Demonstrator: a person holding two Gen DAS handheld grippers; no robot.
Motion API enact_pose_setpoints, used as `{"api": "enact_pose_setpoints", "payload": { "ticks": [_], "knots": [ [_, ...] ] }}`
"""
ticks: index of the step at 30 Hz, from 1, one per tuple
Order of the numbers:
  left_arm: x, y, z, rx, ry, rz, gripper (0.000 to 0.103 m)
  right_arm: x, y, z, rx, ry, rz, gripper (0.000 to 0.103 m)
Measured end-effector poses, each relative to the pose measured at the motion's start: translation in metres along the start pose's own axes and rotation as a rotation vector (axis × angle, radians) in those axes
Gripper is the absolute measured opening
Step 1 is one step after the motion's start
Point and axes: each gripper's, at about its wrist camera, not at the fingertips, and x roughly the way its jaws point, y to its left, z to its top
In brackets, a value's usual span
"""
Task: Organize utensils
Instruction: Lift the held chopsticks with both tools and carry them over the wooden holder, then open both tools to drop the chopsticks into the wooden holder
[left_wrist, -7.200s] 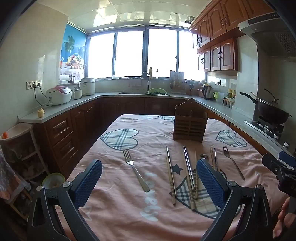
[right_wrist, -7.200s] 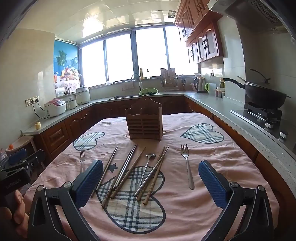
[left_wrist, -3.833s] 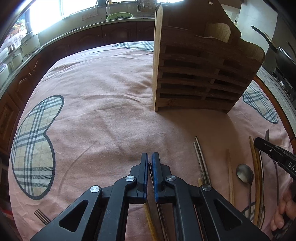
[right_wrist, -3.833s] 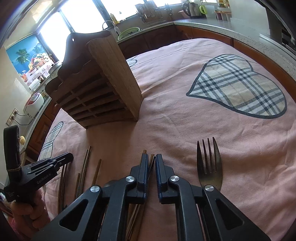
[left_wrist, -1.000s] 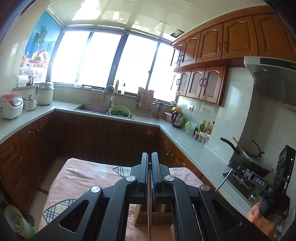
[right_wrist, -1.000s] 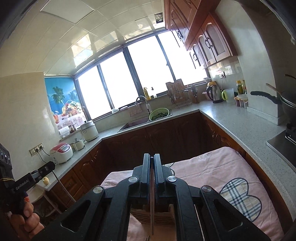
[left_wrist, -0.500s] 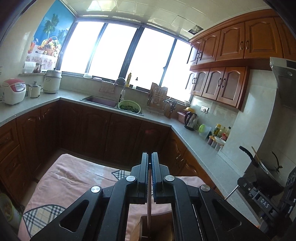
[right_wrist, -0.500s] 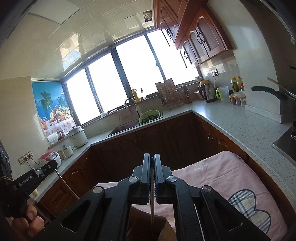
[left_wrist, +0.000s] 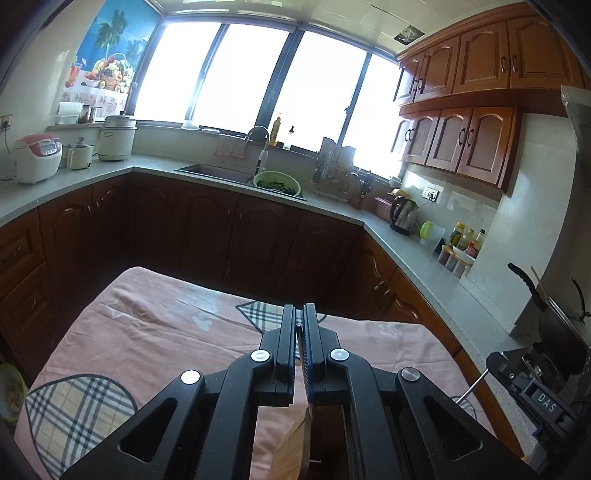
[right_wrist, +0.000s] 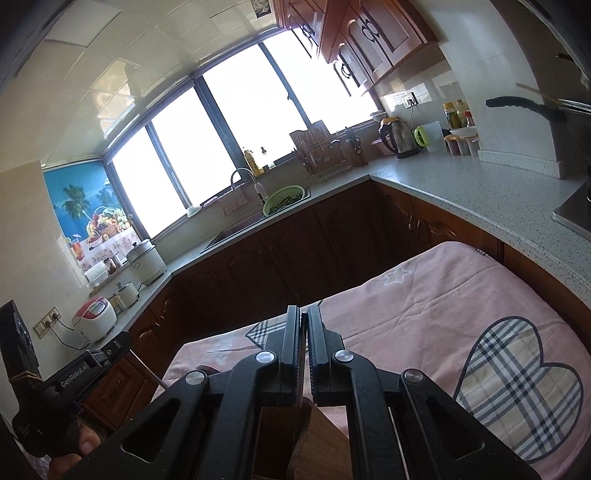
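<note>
Pink bedsheet-style tablecloth with plaid hearts (left_wrist: 155, 332) covers the table; around it runs a grey speckled countertop (left_wrist: 417, 254) on dark wood cabinets, with big bright windows (left_wrist: 240, 74) behind a sink holding a green colander (left_wrist: 277, 182).

Left wrist view: black left gripper (left_wrist: 299, 321) has its jaws pressed nearly together, pinching a thin chopstick-like utensil (left_wrist: 300, 354) that hangs down to the slatted wooden utensil holder (left_wrist: 291, 450) directly below at the bottom edge. Whether its tip is inside a slot is hidden by the fingers. This view alone shows the white and red rice cooker (left_wrist: 37, 157) up close, the black wok on the stove (left_wrist: 554, 314) at right, and the other gripper's body with a metal rod sticking out of it.

Right wrist view: black right gripper (right_wrist: 302, 321) is likewise squeezed onto a thin stick (right_wrist: 302, 354) above the same wooden holder (right_wrist: 314, 439). Only here do the plaid heart at right (right_wrist: 517, 384), the electric kettle (right_wrist: 400, 142) and the left hand (right_wrist: 66, 450) wrapped around its gripper handle show.
</note>
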Motion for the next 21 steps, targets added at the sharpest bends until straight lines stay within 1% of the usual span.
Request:
{"api": "enact_pose_setpoints", "payload": {
  "ticks": [2,6,10,11,12,13,14,15,16,17,18,20,21],
  "knots": [
    [0.003,-0.001,0.002,-0.006,0.001,-0.002,0.002,0.0,-0.002,0.001,0.006,0.003,0.0,0.004],
    [-0.005,0.001,0.005,0.004,0.008,0.0,0.003,0.001,-0.001,0.004,0.002,0.012,-0.003,0.004],
    [-0.025,0.015,0.003,0.011,0.012,-0.001,0.003,0.002,0.001,0.005,-0.007,0.022,-0.003,0.005],
    [-0.024,0.015,0.004,0.008,0.016,-0.004,0.003,0.002,0.002,0.005,-0.008,0.027,-0.002,0.009],
    [-0.032,0.021,0.002,0.002,0.021,-0.005,0.005,0.003,0.002,0.006,-0.007,0.035,-0.003,0.009],
    [-0.037,0.026,0.002,-0.007,0.027,-0.011,0.011,0.004,0.001,0.006,-0.007,0.042,-0.002,0.01],
    [-0.039,0.029,0.001,-0.017,0.029,-0.013,0.018,0.004,0.001,0.006,-0.007,0.049,-0.002,0.016],
    [-0.043,0.032,0.002,-0.027,0.026,-0.007,0.033,0.003,0.002,0.006,-0.011,0.054,-0.004,0.032],
    [-0.048,0.035,0.002,-0.035,0.024,-0.003,0.048,0.001,0.002,0.004,-0.014,0.051,0.002,0.045],
    [-0.054,0.038,0.001,-0.043,0.02,-0.006,0.053,-0.004,0.002,0.004,-0.01,0.043,0.012,0.069],
    [-0.061,0.041,-0.001,-0.047,0.019,-0.006,0.058,-0.009,0.001,0.003,-0.003,0.029,0.021,0.078],
    [-0.075,0.046,-0.004,-0.043,0.025,0.003,0.063,-0.022,-0.001,0.001,0.008,0.01,0.034,0.079],
    [-0.082,0.049,-0.007,-0.043,0.033,0.011,0.071,-0.027,-0.002,0.0,0.013,0.01,0.039,0.082]
  ]
}}
